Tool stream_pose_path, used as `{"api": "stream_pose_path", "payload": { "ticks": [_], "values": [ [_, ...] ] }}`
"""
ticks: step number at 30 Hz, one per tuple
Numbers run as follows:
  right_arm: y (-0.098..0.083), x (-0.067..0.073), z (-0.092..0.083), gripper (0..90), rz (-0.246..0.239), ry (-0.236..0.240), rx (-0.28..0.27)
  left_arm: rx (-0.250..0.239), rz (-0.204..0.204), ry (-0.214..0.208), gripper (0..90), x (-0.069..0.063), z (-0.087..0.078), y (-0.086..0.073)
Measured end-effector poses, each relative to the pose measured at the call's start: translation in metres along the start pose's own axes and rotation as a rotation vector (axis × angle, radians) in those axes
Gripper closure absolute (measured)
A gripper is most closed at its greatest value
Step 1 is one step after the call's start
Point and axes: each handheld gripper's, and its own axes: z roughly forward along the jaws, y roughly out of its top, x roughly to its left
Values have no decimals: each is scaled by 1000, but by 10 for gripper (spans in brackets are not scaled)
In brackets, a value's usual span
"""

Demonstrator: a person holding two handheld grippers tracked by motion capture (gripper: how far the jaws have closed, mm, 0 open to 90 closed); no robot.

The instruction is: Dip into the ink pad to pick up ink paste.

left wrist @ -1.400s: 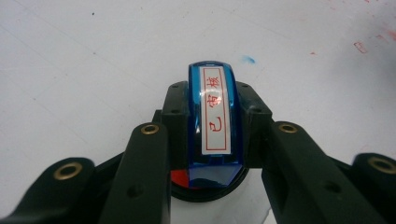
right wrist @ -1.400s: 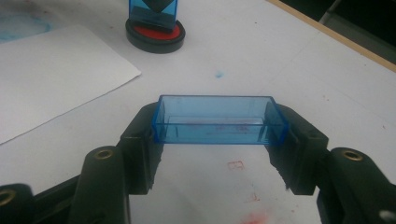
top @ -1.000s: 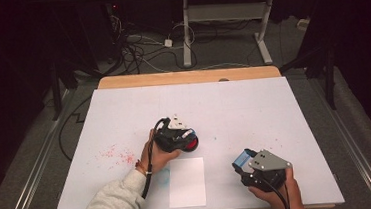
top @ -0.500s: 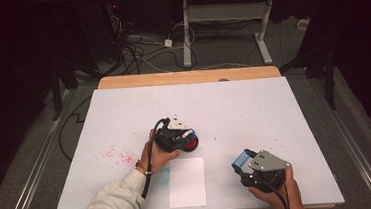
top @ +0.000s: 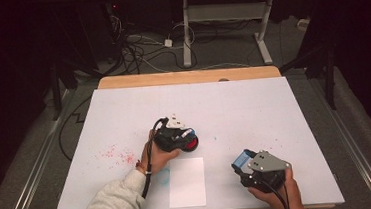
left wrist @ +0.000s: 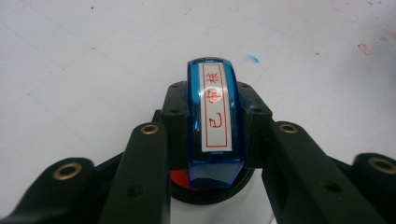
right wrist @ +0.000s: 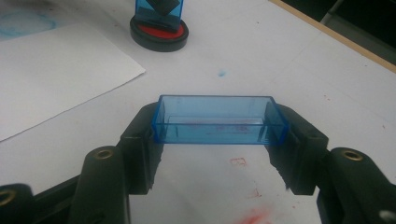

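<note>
Spanning the ink-flecked white table point(top: 253, 104), both tools clamped: left point(top: 183, 137) on stamp point(left wrist: 213, 121), right point(top: 248, 163) on cap point(right wrist: 219, 120).

This looks like a lab or test room: a white-covered table point(top: 253, 104) stands on grey carpet point(top: 32, 161) in a dark space, with loose cables point(top: 139, 48) and the legs of a metal desk frame point(top: 263, 33) on the floor beyond the grippers.

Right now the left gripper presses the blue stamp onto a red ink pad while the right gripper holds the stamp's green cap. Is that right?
Not quite: the cap is clear blue, not green, as the right gripper view shows. The left gripper does press the blue stamp onto the red ink pad, and the right gripper holds the cap.
</note>
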Motion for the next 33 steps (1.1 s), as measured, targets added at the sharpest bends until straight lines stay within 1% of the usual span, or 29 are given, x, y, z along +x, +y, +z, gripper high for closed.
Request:
{"api": "stream_pose_path", "payload": {
  "ticks": [2, 4, 8, 10, 12, 17, 19, 21, 22, 27, 29, 33],
  "values": [
    [0, 0, 0, 407, -1, 0, 0, -30, -1, -4, 682, -1, -5, 2],
    [0, -1, 0, 406, 0, 0, -1, -42, 19, -3, 682, -3, -11, 6],
    [0, -1, -1, 406, 0, -1, -6, -79, 38, -3, 681, -6, -24, 12],
    [0, -1, -1, 406, 2, -2, -8, -92, 34, -6, 681, -7, -29, 13],
    [0, -2, -2, 406, 1, -2, -9, -96, 41, -2, 681, -7, -34, 14],
    [0, -1, -2, 407, -1, 2, -12, -102, 61, -14, 681, -10, -45, 14],
    [1, -1, -2, 406, 0, 3, -14, -104, 72, -12, 681, -11, -49, 14],
    [1, -1, -3, 407, 3, 2, -17, -106, 73, -28, 681, -12, -52, 14],
    [1, -2, -3, 406, 1, 3, -18, -102, 77, -29, 680, -13, -54, 14],
    [1, -1, -3, 407, -5, 8, -19, -115, 91, -35, 681, -17, -63, 14],
    [1, -1, -3, 407, -3, 9, -19, -119, 94, -45, 681, -19, -67, 13],
    [1, -1, -3, 407, -2, 9, -17, -121, 116, -60, 681, -24, -76, 10]
  ]
}}
